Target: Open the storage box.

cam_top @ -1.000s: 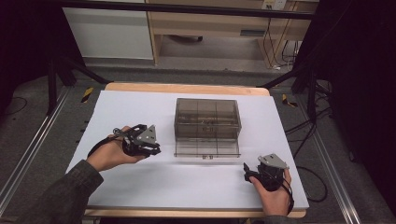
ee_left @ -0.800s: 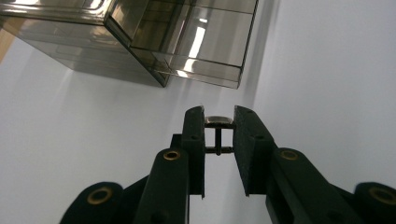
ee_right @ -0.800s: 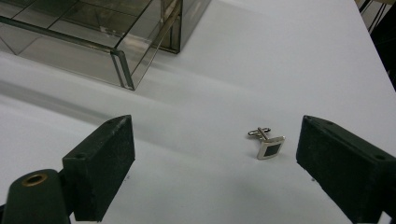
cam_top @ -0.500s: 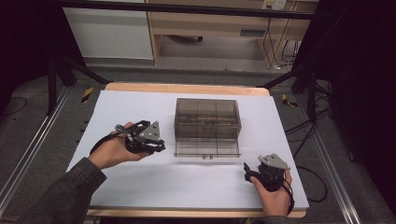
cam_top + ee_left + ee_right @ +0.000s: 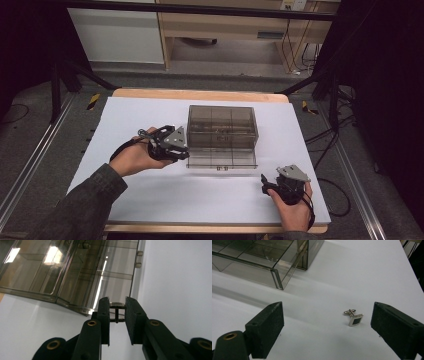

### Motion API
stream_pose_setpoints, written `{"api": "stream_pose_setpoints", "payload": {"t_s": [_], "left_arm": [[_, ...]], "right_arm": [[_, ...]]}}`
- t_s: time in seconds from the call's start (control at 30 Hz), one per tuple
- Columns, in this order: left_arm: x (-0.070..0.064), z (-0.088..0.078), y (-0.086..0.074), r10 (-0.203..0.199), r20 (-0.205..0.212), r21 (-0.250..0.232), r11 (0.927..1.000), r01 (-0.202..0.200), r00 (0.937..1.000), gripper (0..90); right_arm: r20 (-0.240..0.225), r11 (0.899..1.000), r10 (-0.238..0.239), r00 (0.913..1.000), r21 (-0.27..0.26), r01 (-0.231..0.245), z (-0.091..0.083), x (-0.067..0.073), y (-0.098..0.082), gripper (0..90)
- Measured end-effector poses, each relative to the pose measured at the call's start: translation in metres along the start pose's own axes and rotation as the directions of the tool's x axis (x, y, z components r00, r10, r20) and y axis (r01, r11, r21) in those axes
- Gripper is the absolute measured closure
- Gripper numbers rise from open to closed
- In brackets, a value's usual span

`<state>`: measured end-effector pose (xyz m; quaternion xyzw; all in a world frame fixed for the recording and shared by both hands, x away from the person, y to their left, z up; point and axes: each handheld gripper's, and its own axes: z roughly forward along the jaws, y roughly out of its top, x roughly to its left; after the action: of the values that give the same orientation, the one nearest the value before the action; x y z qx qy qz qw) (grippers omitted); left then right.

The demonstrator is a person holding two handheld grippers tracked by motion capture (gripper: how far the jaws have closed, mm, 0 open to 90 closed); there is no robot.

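On the white worktop (image 5: 150,200) a smoky clear plastic box (image 5: 222,127) with inner compartments stands near the middle, somewhat toward the far edge, its lid folded down flat toward the near edge. The left gripper (image 5: 176,150) hangs just beside the box's left near corner, above the worktop; in the left gripper view its jaws are clamped on a small silver cufflink (image 5: 117,305), pinched between the pads with its post pointing back toward the camera. The right gripper (image 5: 267,184) sits near the worktop's near right corner, held low over the sheet. In the right gripper view its jaws stand wide apart and grip nothing; a second cufflink (image 5: 354,317), silver with a dark square face, lies on the worktop between them, closer to the right-hand jaw in that view, touching neither.
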<state>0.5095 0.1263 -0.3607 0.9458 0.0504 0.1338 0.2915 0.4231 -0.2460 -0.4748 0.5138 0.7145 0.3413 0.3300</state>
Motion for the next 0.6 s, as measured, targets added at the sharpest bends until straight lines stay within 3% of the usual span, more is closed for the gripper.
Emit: {"api": "stream_pose_setpoints", "payload": {"t_s": [0.2,0.6], "left_arm": [[0.002,0.008,0.011,0.012,0.011,0.003,0.9999,-0.012,0.9999,74.8],[0.006,0.034,0.026,-0.008,0.037,-0.01,0.9999,0.009,0.9993,74.8]], "right_arm": [[0.002,1.0,0.006,1.0,-0.004,-0.006,0.001,-0.002,0.0,11.6],[0.01,1.0,0.004,0.9999,-0.001,-0.004,0.001,-0.002,0.0,11.7]]}}
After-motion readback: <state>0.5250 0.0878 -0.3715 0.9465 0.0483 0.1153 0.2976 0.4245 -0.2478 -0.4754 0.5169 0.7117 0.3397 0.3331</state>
